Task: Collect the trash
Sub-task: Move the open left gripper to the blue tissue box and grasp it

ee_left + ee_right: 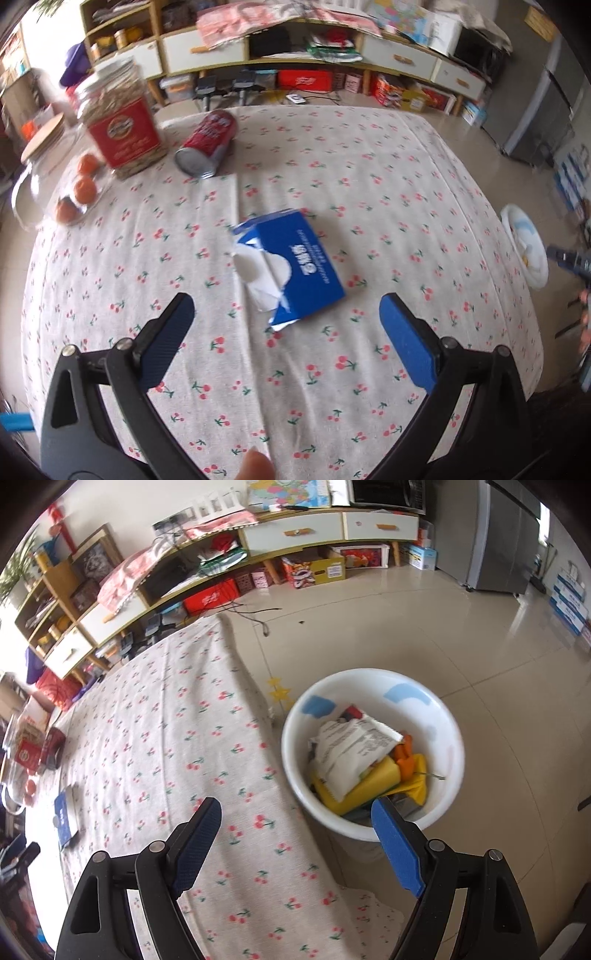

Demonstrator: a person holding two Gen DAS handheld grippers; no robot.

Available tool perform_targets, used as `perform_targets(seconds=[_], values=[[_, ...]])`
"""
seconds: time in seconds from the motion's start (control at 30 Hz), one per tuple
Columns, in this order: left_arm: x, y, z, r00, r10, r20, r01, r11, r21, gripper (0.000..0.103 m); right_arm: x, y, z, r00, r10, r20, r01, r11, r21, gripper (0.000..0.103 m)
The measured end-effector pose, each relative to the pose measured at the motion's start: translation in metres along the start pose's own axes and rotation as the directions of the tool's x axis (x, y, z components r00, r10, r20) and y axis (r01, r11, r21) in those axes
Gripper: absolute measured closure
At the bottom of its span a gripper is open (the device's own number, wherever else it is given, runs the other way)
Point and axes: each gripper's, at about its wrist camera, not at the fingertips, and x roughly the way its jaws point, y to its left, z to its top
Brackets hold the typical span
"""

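The left gripper (286, 325) is spread wide above the tablecloth (369, 184), with nothing between its jaws; the blue carton (295, 266) lies just ahead. The right gripper (295, 830) (also spread, empty) hangs by the table edge, near the bin (373, 753) of wrappers.

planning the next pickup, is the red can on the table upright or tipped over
Tipped over: the red can lies on its side on the tablecloth, its silver end facing the camera.

Both wrist views look steeply down, sharing the tablecloth (369, 184) and, seemingly, the blurred white bin (369, 686).
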Motion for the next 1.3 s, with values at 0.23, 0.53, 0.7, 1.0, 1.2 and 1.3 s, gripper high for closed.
perform_targets(seconds=[0.23,0.53,0.7,1.0,1.2,1.3], values=[[0.020,0.014,0.005,0.998,-0.034,-0.054,0.026,0.990,-0.136,0.003,0.005,0.037,-0.004,1.000,0.016,-0.016,-0.018,0.996,-0.090,0.018],[0.050,0.002,0.012,0.997,-0.033,-0.071,0.019,0.983,-0.182,0.003,0.013,0.074,0.001,1.000,0.002,-0.011,-0.004,0.983,-0.183,0.018],[0.064,-0.002,0.010,0.995,-0.046,-0.091,0.026,0.979,-0.202,0.016,0.016,0.087,0.005,1.000,0.017,-0.018,-0.020,0.980,-0.198,0.018],[0.065,-0.016,0.006,0.997,-0.037,-0.075,0.028,0.993,-0.116,0.052,0.020,0.097,0.003,0.999,0.024,-0.025,-0.028,0.979,-0.202,0.018],[0.053,-0.021,0.001,0.998,-0.027,-0.061,0.024,0.999,-0.049,0.056,0.022,0.098,0.000,0.999,0.016,-0.031,-0.022,0.980,-0.197,0.018],[0.036,-0.011,0.001,0.998,-0.052,-0.041,0.048,0.996,-0.081,0.056,0.020,0.102,-0.001,0.999,0.018,-0.028,-0.024,0.979,-0.204,0.018]])
